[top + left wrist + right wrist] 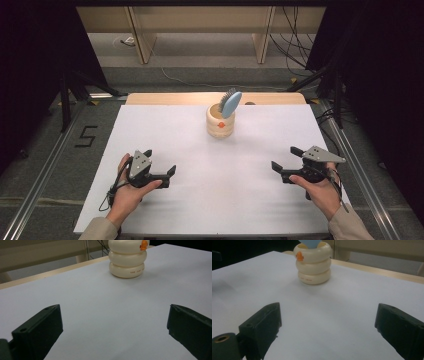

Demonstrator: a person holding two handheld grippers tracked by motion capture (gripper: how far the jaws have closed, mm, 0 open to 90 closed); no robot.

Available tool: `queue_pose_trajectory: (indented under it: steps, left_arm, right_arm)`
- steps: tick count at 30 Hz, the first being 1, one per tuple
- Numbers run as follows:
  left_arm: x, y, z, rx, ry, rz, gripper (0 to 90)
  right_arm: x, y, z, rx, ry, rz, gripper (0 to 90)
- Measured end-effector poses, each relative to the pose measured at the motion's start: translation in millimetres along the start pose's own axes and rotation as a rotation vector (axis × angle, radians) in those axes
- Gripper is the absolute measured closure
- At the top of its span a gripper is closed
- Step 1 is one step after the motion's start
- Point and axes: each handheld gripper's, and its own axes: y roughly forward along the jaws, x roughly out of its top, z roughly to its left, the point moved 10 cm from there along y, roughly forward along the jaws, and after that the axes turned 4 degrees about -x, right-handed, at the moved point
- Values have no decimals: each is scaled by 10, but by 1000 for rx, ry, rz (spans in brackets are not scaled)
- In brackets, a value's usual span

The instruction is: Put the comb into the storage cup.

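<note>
A cream ribbed holder (220,121) made of stacked rings, with a small orange mark, stands upright at the table's far middle. A light blue hairbrush (230,102) leans in it, bristle head up. The holder (127,258) appears far ahead in the left gripper view, and the holder (313,263) with the blue handle (311,243) far ahead in the right gripper view. My left gripper (160,162) rests near the front left, open and empty. My right gripper (286,158) rests near the front right, open and empty. Both point inward and forward.
A white sheet (215,165) covers the table, with a wooden edge (215,98) at the back. Dark stands and cables (300,45) lie on the floor behind. Metal rails (45,165) run along both sides of the table.
</note>
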Motion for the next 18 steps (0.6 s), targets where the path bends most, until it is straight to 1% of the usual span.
queue_pose_trajectory:
  steps: [7,9,18]
  left_arm:
    - [-5,5,0,1,-2,0,0]
    - [-4,5,-5,0,-1,0,0]
    - [-6,6,-2,0,0,1,0]
  right_arm:
    - [-32,-25,5,-1,-4,-1,78]
    - [-50,-39,9,-1,0,6,78]
    - [-77,-55,-3,-8,6,3,79]
